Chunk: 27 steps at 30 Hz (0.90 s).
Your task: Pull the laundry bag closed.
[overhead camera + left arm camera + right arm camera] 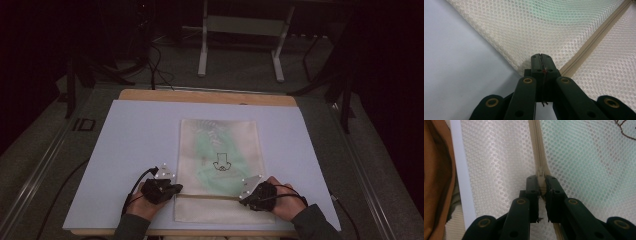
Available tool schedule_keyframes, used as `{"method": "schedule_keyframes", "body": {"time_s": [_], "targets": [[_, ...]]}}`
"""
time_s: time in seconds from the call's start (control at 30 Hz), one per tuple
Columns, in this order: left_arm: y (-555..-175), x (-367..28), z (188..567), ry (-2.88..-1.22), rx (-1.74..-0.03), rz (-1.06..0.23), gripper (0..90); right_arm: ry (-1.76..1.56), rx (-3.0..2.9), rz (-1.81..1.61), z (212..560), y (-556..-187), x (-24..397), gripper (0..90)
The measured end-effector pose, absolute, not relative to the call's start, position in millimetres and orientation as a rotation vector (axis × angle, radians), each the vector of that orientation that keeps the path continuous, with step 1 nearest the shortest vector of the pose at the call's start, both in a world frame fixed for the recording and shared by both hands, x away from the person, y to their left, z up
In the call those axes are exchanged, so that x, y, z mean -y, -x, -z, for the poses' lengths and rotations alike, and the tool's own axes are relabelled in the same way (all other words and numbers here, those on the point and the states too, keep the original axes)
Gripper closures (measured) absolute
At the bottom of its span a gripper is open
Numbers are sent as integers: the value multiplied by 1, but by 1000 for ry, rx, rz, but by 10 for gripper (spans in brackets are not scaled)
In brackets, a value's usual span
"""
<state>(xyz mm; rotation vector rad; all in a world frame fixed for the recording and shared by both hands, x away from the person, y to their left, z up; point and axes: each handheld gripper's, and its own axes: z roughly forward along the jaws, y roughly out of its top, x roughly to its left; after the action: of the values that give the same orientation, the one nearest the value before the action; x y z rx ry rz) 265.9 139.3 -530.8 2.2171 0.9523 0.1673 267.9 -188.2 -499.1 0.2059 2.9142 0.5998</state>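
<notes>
Wooden table (210, 95), white sheet (140, 145), mesh bag (220, 145).

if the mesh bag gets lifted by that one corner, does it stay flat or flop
Probably flops: the mesh bag is thin open-weave fabric lying limp on the white board, so it should drape from the left gripper, shut on its corner. It looks light, with only flat green contents showing through. The zipper seam may stay slightly stiffer.

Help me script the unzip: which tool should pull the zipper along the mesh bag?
Right. The right tool has its jaws around the zipper slider, while the left tool is shut at the mesh bag edge, suited to anchoring.
</notes>
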Motion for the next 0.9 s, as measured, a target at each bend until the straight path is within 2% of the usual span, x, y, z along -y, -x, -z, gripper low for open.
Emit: {"method": "schedule_keyframes", "body": {"time_s": [0.9], "targets": [[-266,-139,531,-2216,-954,-168,896,-237,-2907,-605,497,-266,203,824]]}}
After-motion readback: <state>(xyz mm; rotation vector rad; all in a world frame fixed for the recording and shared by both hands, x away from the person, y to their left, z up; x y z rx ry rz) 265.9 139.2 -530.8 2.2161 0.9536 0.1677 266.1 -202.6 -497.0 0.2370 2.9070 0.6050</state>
